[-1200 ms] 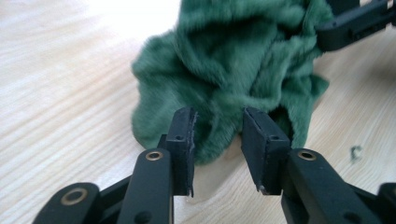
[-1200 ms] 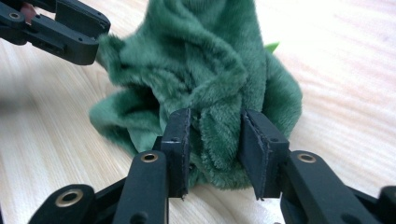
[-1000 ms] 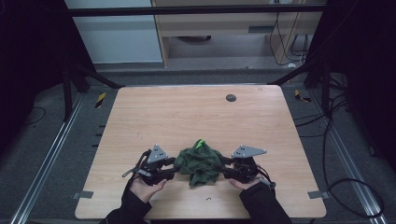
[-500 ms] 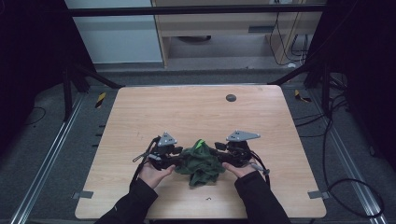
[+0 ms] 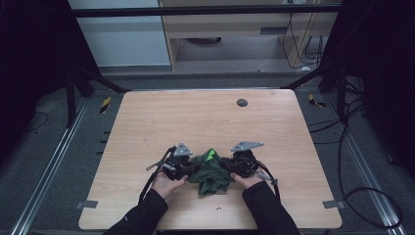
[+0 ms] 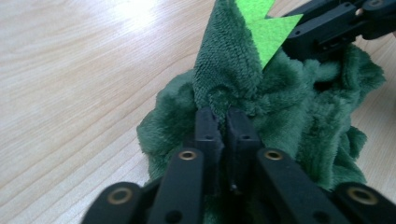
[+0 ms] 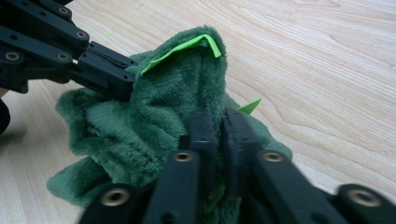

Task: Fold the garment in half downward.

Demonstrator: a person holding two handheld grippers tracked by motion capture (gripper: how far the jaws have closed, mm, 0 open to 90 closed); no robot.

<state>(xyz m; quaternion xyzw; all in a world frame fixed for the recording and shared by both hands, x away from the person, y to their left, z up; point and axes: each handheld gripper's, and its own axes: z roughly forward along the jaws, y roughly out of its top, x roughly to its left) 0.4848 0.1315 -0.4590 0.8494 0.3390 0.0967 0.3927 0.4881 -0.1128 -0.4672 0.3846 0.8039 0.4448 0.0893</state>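
Right now your left gripper (image 6: pixel 223 122) and right gripper (image 7: pixel 215 122) each pinch the green plush cloth (image 5: pixel 211 171) bunched between them.

- I see the cloth (image 5: pixel 211 171) bunched on the worktop (image 5: pixel 205 122), near its front edge.
- My left gripper (image 5: pixel 188 169) sits left of it, my right gripper (image 5: pixel 230 166) right, both touching it.

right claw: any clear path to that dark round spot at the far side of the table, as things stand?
Probably yes, but not freely: the bare table lies open up to the dark round spot, yet the right claw is shut on the green plush cloth, which the left claw also grips.
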